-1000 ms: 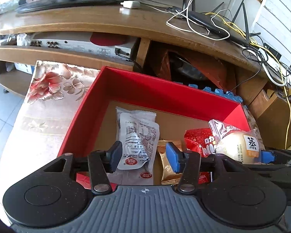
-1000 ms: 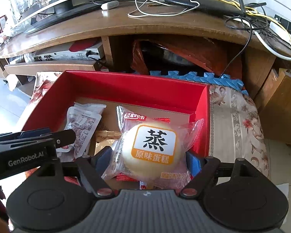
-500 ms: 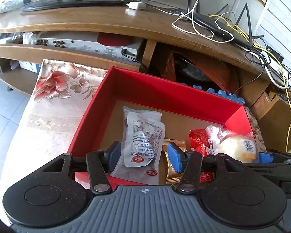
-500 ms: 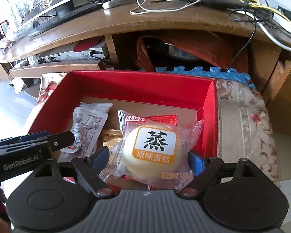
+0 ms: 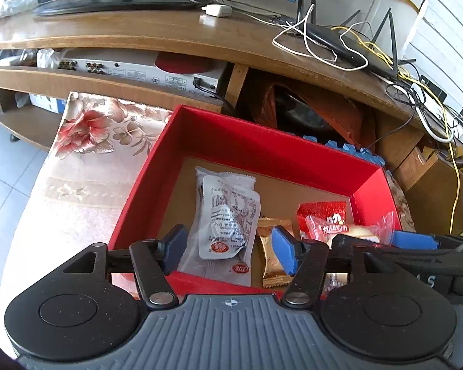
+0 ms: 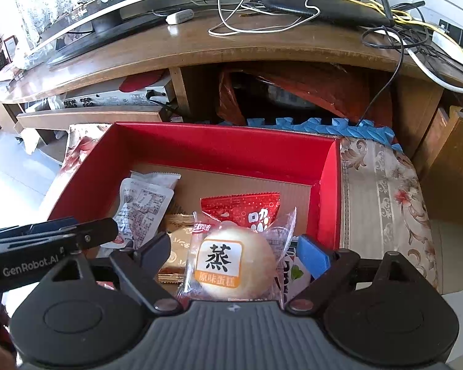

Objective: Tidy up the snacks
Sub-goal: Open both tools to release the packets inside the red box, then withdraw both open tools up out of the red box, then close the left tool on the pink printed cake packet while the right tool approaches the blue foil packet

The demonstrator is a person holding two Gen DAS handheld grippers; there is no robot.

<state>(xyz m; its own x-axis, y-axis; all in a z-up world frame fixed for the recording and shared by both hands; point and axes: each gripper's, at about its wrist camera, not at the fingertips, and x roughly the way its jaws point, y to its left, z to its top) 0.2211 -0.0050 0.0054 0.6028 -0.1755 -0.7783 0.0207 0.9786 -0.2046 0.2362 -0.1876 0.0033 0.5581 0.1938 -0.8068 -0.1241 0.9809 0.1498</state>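
Note:
A red box (image 5: 256, 145) (image 6: 219, 145) sits on a floral cloth and holds several snack packets. In the left wrist view a white packet (image 5: 228, 219) lies on the box floor between the pads of my left gripper (image 5: 228, 248). Those jaws are opening and neither pad presses on the packet. A gold packet (image 5: 271, 252) lies beside it. In the right wrist view a round cake in a clear wrapper (image 6: 234, 262) rests on a red packet (image 6: 244, 209) and other snacks. My right gripper (image 6: 234, 254) straddles the cake, its jaws opening, with gaps on both sides.
A wooden TV stand (image 6: 231, 46) with a router, tangled cables and a monitor base rises behind the box. A silver player (image 5: 139, 74) sits on its lower shelf. Floral cloth (image 5: 86, 166) (image 6: 385, 191) extends on both sides of the box; blue foam mat edge (image 6: 324, 123) lies behind.
Both grippers' jaws have spread wider. The wrapped cake has settled lower onto the snacks in the box, free of the right pads. The white packet lies loose between the left pads.

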